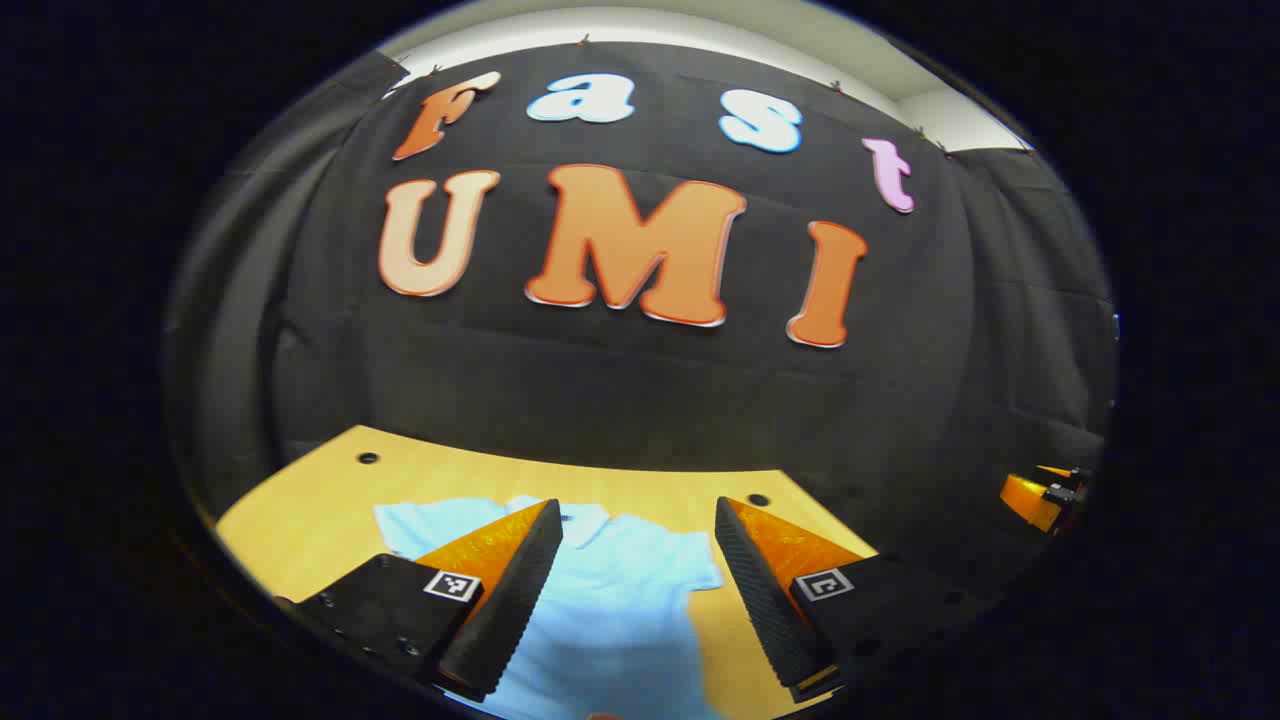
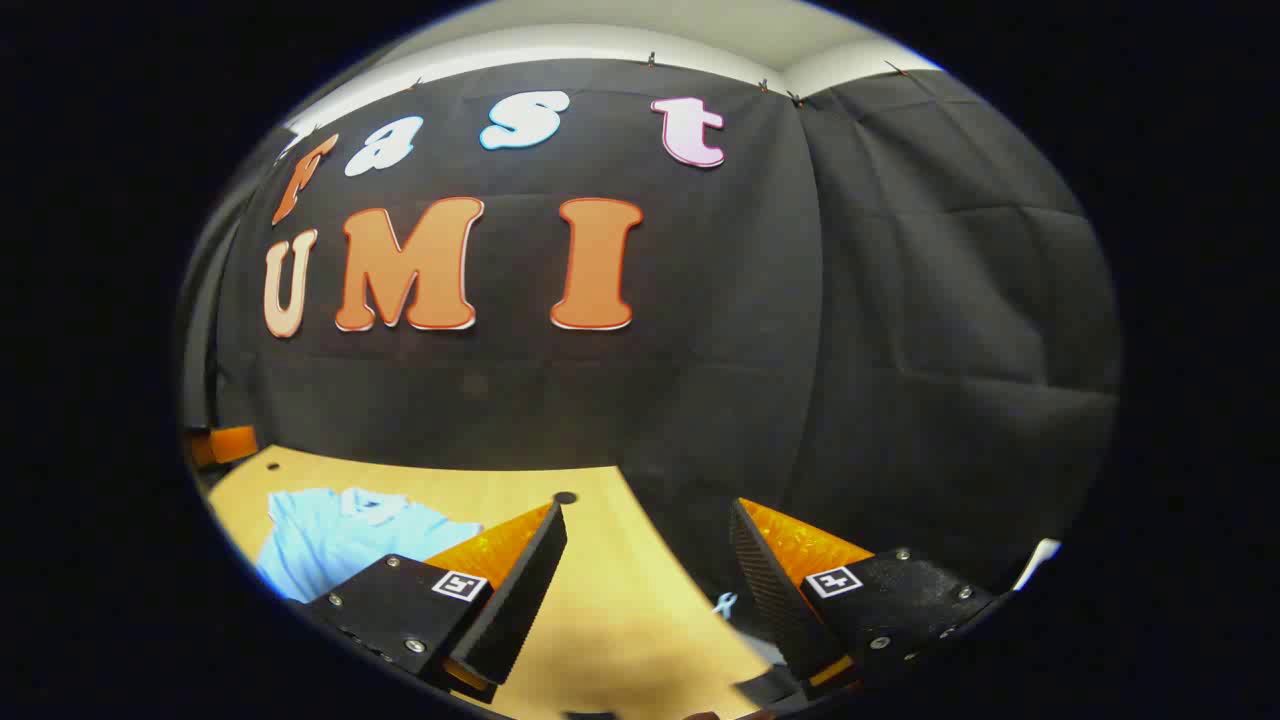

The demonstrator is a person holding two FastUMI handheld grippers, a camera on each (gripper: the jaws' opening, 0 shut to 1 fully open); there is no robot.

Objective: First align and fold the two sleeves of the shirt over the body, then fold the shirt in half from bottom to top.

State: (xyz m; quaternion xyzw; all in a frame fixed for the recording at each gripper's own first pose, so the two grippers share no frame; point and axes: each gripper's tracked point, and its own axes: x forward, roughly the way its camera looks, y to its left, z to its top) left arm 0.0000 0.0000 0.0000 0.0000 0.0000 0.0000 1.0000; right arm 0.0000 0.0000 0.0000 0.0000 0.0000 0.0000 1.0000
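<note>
pale blue shirt (image 1: 610, 590) lies flat under my left tongs (image 1: 638, 585) — left of my right tongs (image 2: 648, 590) — both spread, holding nothing

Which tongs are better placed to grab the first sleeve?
Left. The left tongs hang open directly over the shirt, while the right tongs sit over bare table beside it.

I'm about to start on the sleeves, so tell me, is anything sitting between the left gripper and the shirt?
Nothing visible is. The left gripper hangs open above the light blue shirt, which lies flat on the wooden table; the gap between its fingers looks straight down onto bare fabric.
</note>
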